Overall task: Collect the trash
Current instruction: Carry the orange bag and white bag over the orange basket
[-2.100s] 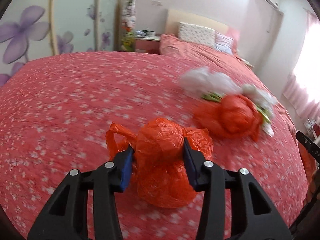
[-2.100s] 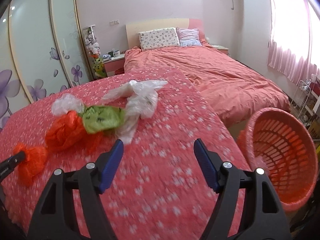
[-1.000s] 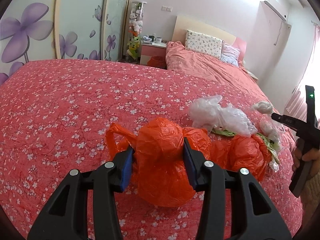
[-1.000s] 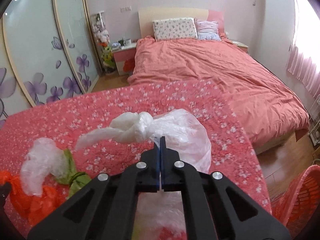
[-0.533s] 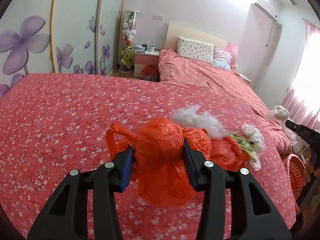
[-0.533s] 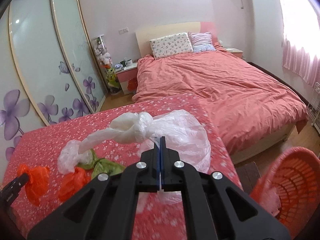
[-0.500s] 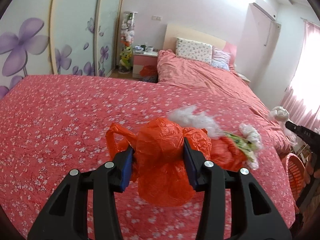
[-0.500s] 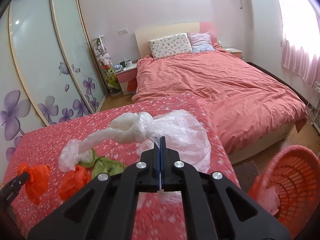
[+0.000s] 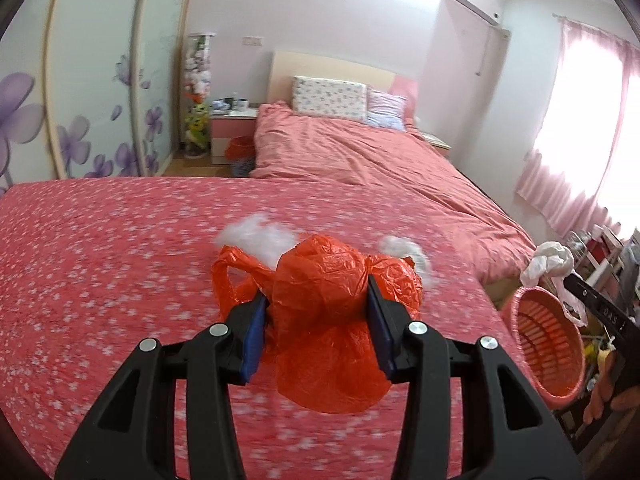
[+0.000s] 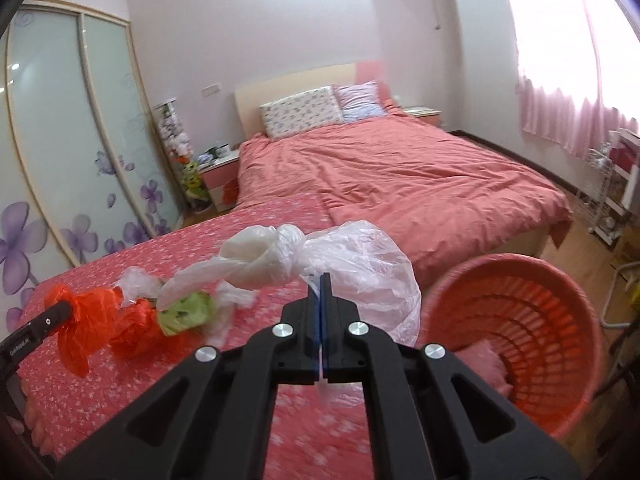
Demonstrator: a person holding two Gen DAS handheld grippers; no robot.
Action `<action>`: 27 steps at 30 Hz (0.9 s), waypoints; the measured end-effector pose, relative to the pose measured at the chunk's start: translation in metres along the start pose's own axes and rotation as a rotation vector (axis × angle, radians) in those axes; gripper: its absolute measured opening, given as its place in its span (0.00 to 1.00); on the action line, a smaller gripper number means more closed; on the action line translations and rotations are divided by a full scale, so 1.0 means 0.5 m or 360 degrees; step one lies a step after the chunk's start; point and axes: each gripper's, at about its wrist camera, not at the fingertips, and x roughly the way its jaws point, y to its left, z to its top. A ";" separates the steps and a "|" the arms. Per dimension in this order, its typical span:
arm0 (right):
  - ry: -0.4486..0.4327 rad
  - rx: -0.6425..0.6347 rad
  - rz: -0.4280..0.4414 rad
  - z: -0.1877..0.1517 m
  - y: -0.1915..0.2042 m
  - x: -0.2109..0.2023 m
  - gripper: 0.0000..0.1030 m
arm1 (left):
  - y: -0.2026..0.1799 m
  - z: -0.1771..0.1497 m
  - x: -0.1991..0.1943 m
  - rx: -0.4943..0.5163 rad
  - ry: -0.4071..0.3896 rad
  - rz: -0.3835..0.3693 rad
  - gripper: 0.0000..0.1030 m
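Observation:
My left gripper (image 9: 316, 304) is shut on a knotted orange plastic bag (image 9: 320, 320) and holds it above the flowered red cloth (image 9: 100, 248). My right gripper (image 10: 321, 284) is shut on a knotted clear white plastic bag (image 10: 352, 264) and holds it up beside the orange trash basket (image 10: 532, 320). The white bag (image 9: 552, 264) also shows in the left wrist view, above the basket (image 9: 548, 340). The left gripper's orange bag (image 10: 80, 320) shows at the left of the right wrist view. More trash lies on the cloth: an orange bag (image 10: 136, 332), a green wrapper (image 10: 184, 312) and a white bag (image 10: 136, 280).
A bed with a salmon duvet (image 10: 400, 172) stands behind the cloth-covered surface. A pink nightstand (image 9: 232, 128) and a small basket (image 9: 240, 156) are at the far left. A wire rack (image 10: 608, 188) stands by the window at the right. Sliding doors with purple flowers (image 9: 80, 120) line the left wall.
Both grippers have moved right toward the basket with their bags. The basket now looms larger in the right wrist view and shows in the left one.

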 end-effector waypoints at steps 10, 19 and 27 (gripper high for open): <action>-0.0076 0.0142 -0.0252 -0.042 -0.136 -0.082 0.02 | -0.170 -0.030 0.048 0.0126 0.0074 -0.0216 0.44; -0.0125 0.0276 -0.0452 -0.072 -0.237 -0.113 0.02 | -0.319 -0.063 0.085 0.0237 0.0129 -0.0426 0.44; -0.0124 0.0344 -0.0548 -0.096 -0.304 -0.109 0.02 | -0.424 -0.091 0.103 0.0345 0.0142 -0.0540 0.44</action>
